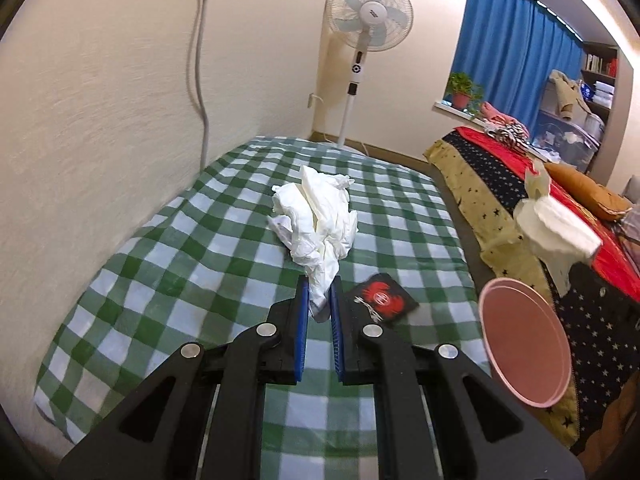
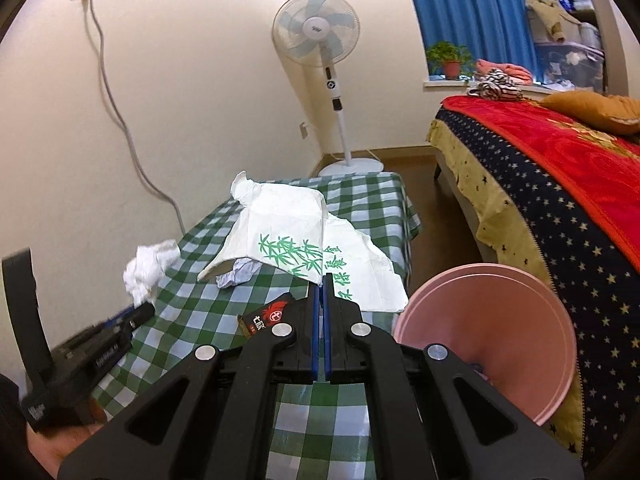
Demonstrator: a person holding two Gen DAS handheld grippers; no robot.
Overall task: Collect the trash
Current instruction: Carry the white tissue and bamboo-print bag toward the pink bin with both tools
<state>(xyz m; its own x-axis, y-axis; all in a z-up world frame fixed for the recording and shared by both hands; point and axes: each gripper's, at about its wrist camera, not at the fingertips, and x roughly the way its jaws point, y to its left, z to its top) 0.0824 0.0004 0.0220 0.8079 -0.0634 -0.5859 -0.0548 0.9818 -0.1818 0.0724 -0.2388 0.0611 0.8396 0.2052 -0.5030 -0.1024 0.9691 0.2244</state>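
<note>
My left gripper is shut on a crumpled white tissue and holds it above the green checked table. In the right wrist view the same tissue hangs at the left gripper's tip. My right gripper is shut on the corner of a white plastic bag with green bamboo print, lifted off the table. The bag also shows blurred in the left wrist view. A black and red packet lies on the table, also in the right wrist view. A pink bin stands right of the table.
A crumpled paper lies under the lifted bag. A bed with a red and starred cover stands to the right. A standing fan is in the far corner. A cable runs down the wall.
</note>
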